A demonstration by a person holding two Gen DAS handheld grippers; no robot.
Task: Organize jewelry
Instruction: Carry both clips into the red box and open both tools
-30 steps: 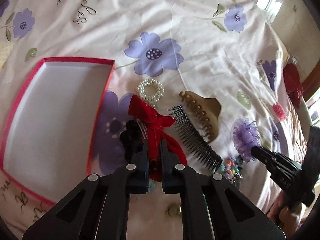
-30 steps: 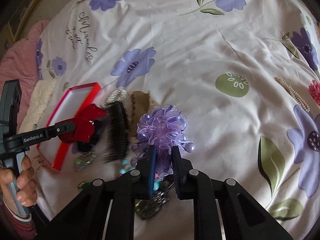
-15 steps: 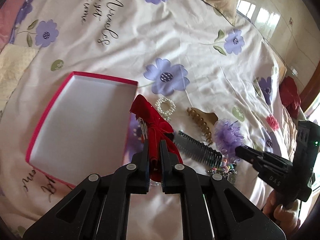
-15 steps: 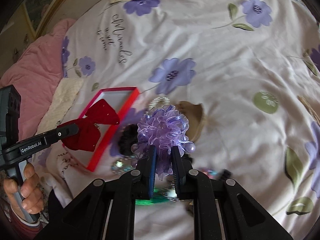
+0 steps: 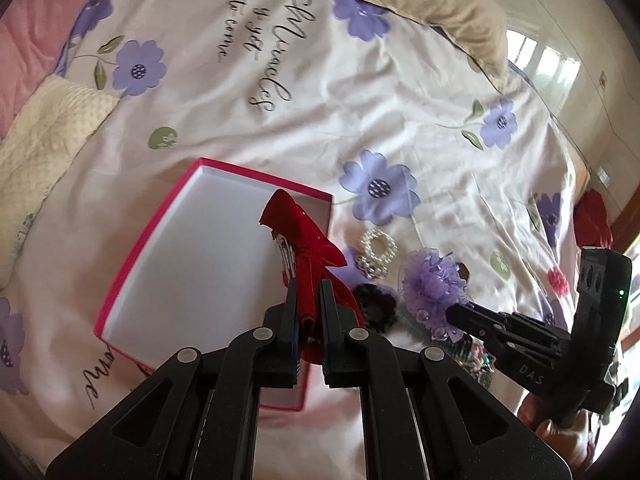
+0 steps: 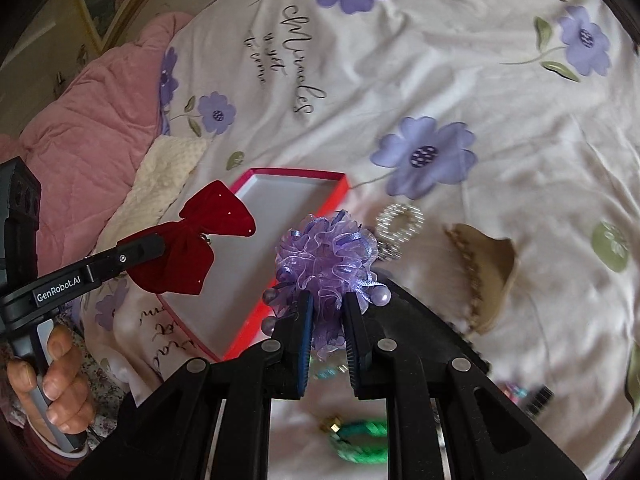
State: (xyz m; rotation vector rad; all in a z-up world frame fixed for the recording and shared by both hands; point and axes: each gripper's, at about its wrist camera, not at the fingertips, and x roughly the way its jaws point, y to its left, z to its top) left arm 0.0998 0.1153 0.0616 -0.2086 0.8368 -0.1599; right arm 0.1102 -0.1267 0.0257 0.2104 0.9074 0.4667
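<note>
My left gripper (image 5: pixel 307 296) is shut on a red velvet bow clip (image 5: pixel 301 236) and holds it in the air over the right part of the open red box (image 5: pixel 120 292) with a white inside. The bow also shows in the right wrist view (image 6: pixel 192 248), above the box (image 6: pixel 296 178). My right gripper (image 6: pixel 326 308) is shut on a purple ruffled hair flower (image 6: pixel 326 252), lifted above the bedspread just right of the box. It also shows in the left wrist view (image 5: pixel 432 284).
On the floral bedspread (image 5: pixel 280 60) lie a pearl scrunchie (image 5: pixel 378 246), a black scrunchie (image 5: pixel 374 304), a tan claw clip (image 6: pixel 484 268), a green bracelet (image 6: pixel 360 440) and small beaded pieces (image 5: pixel 476 356). A cream cloth (image 5: pixel 44 136) and pink quilt (image 6: pixel 92 120) lie left.
Both grippers have risen and moved left toward the box, carrying the red bow and the purple flower. The bow now hangs over the box.
</note>
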